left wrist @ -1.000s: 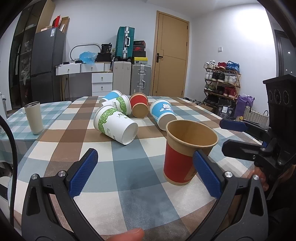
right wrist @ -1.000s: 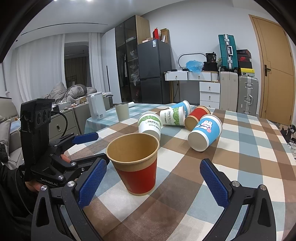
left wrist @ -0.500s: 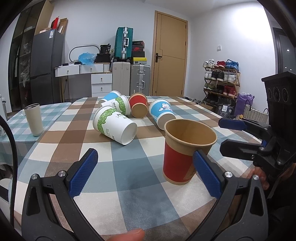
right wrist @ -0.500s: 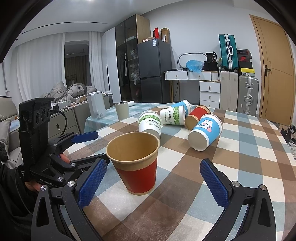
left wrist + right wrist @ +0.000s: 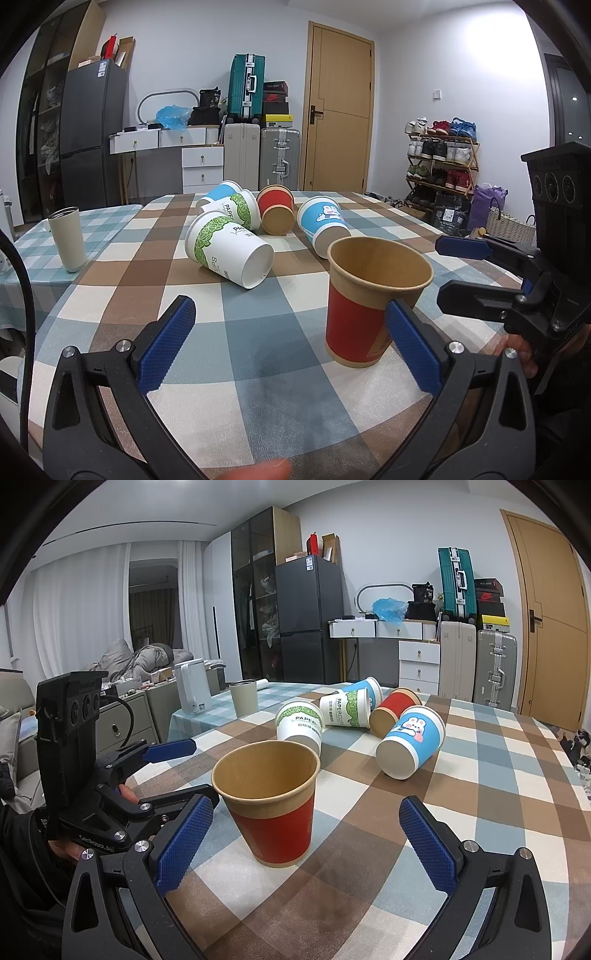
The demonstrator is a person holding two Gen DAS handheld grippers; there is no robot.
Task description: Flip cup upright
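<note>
red cup (image 5: pixel 364 325): lower right hidden by blue pad | far blue cup (image 5: pixel 215 192): mostly hidden behind green-leaf cup (image 5: pixel 238 210)

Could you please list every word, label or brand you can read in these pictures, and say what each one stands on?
"PAPER CUPS": farther green-leaf cup, lying on its side.
"PAPERC…", cut off: nearer green-leaf cup; small print beneath is unreadable.
"PA…" and "…PS": same nearer cup in the left wrist view.
"CenRoboLA…", partly hidden: left gripper body.
Fridge sticker, shoebox labels: too small to read.

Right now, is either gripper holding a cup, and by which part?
Nothing is held. The left gripper and right gripper are both open; the red cup stands free.
</note>
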